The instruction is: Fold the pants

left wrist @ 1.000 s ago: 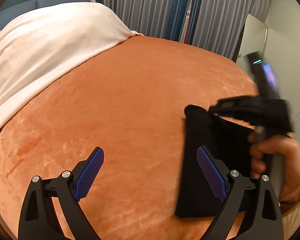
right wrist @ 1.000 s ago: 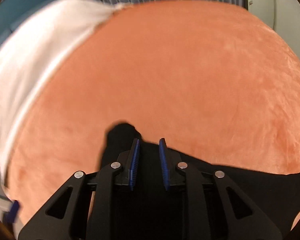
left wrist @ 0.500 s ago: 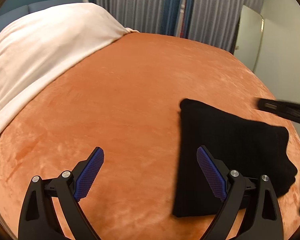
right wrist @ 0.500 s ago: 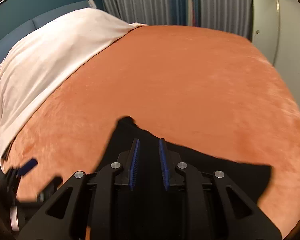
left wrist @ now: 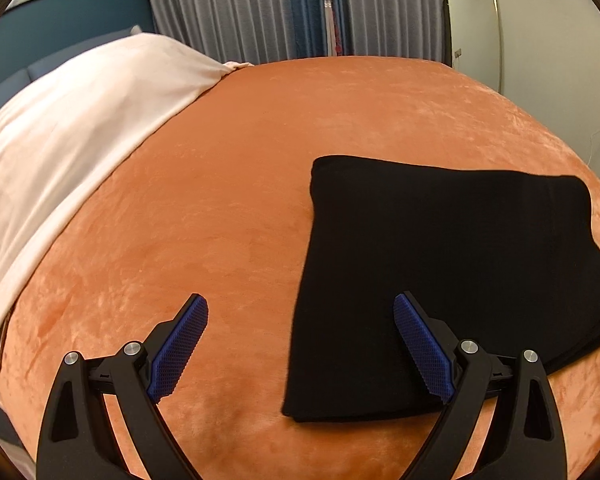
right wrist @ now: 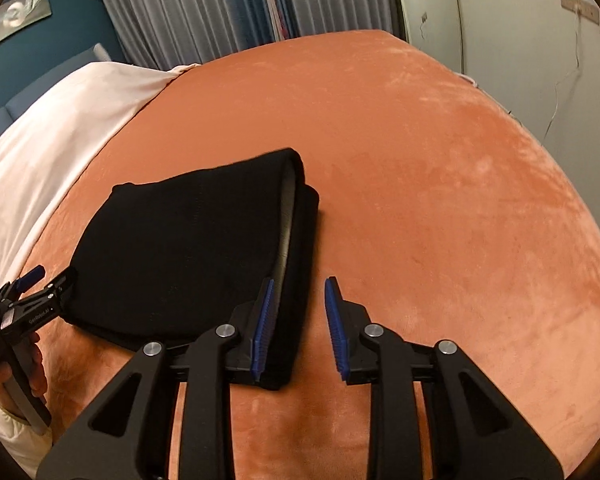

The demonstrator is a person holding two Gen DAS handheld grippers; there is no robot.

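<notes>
The black pants (left wrist: 440, 264) lie folded into a compact stack on the orange bedspread (left wrist: 228, 184). My left gripper (left wrist: 300, 344) is open and empty, held above the stack's near left corner. In the right wrist view the pants (right wrist: 188, 248) lie left of centre, with a grey inner lining showing along the right fold. My right gripper (right wrist: 300, 328) is slightly open and empty, above the stack's near right corner. The left gripper (right wrist: 40, 292) shows at the left edge of the right wrist view, beside the pants.
A pale pink sheet (left wrist: 60, 132) covers the left side of the bed. Grey and blue curtains (left wrist: 300, 8) hang behind. A white wall with a cable (right wrist: 540, 60) stands to the right of the bed.
My right gripper has let go of the pants, opened a little and drawn back to the right. The pants now lie flat and folded. Both cameras have pulled back and up.
</notes>
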